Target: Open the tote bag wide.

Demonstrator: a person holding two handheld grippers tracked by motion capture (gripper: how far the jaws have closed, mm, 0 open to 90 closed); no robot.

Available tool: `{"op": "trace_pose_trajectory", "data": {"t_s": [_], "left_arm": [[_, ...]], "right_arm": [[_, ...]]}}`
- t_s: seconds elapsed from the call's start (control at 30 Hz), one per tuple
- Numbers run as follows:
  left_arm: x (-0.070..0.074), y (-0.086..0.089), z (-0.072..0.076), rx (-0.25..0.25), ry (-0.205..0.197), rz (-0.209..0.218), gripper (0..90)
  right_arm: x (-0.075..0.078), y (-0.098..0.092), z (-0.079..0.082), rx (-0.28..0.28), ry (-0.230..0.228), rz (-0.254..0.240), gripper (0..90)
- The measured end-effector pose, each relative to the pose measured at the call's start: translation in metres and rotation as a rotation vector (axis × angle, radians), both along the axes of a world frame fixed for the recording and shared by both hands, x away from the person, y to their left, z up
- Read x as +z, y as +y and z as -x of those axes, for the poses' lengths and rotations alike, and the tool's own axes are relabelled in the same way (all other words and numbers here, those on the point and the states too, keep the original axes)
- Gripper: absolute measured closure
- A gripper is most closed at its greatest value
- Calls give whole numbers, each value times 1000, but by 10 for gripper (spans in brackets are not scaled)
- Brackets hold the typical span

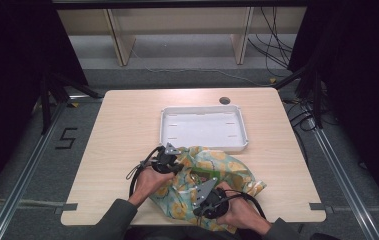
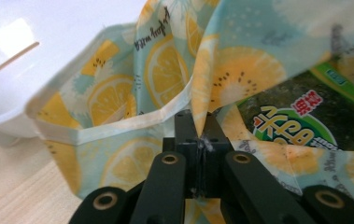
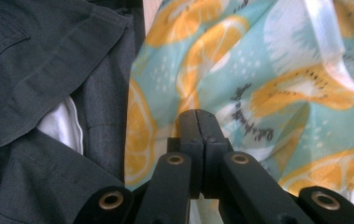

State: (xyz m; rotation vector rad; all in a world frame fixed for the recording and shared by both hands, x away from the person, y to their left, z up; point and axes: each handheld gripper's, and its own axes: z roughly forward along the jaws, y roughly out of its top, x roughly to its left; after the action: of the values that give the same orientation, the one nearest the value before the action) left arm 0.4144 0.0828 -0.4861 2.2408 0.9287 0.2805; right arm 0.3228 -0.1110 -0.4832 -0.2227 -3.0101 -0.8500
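Now the lemon-print bag lies crumpled on the table, its long axis running from the left gripper toward the right gripper. The left jaws are clamped on a fold of the bag's hem, with fabric rising ahead of their tips and a green packet just to their right inside the bag. The right jaws are pressed together on the cloth nearest the person's dark sleeve. Beyond the left jaws sits 1 white tray; grey floor and cables lie past the pale wooden table.
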Motion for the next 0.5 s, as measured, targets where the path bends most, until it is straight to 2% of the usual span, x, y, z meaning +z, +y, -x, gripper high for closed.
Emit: {"op": "trace_pose_trajectory", "data": {"t_s": [0.03, 0.07, 0.1, 0.13, 0.17, 0.2, 0.23, 0.27, 0.3, 0.37, 0.4, 0.43, 0.47, 0.5], "left_arm": [[1, 0, 1, -8, -10, -6, 850], [3, 1, 3, 4, -24, 11, 828], [7, 3, 5, 5, -30, 23, 795], [11, 5, 6, 4, -44, 32, 742], [11, 5, 6, 4, -44, 32, 717], [16, 8, 10, 10, -58, 40, 702], [26, 12, 16, 4, -93, 41, 692], [26, 12, 16, 4, -93, 41, 687], [37, 16, 25, -1, -118, 73, 674], [42, 18, 30, -1, -129, 90, 659], [49, 21, 38, 5, -148, 112, 634], [49, 21, 38, 5, -148, 112, 632], [55, 23, 49, -6, -177, 123, 637], [56, 21, 54, -23, -177, 131, 637]], "right_arm": [[5, -4, -2, -35, 13, -28, 900], [9, -6, -3, -59, 19, -39, 900], [14, -9, -8, -63, -10, -72, 880], [21, -14, -11, -91, -32, -98, 865], [21, -14, -11, -91, -32, -98, 865], [33, -28, -20, -166, -55, -144, 840], [35, -32, -23, -190, -63, -156, 836], [35, -32, -23, -190, -63, -156, 836], [38, -43, -31, -265, -107, -156, 824], [39, -48, -35, -285, -118, -159, 817], [42, -55, -41, -324, -130, -172, 794], [42, -55, -41, -324, -130, -172, 794], [46, -61, -45, -346, -160, -190, 770], [49, -62, -46, -335, -174, -196, 755]]}}
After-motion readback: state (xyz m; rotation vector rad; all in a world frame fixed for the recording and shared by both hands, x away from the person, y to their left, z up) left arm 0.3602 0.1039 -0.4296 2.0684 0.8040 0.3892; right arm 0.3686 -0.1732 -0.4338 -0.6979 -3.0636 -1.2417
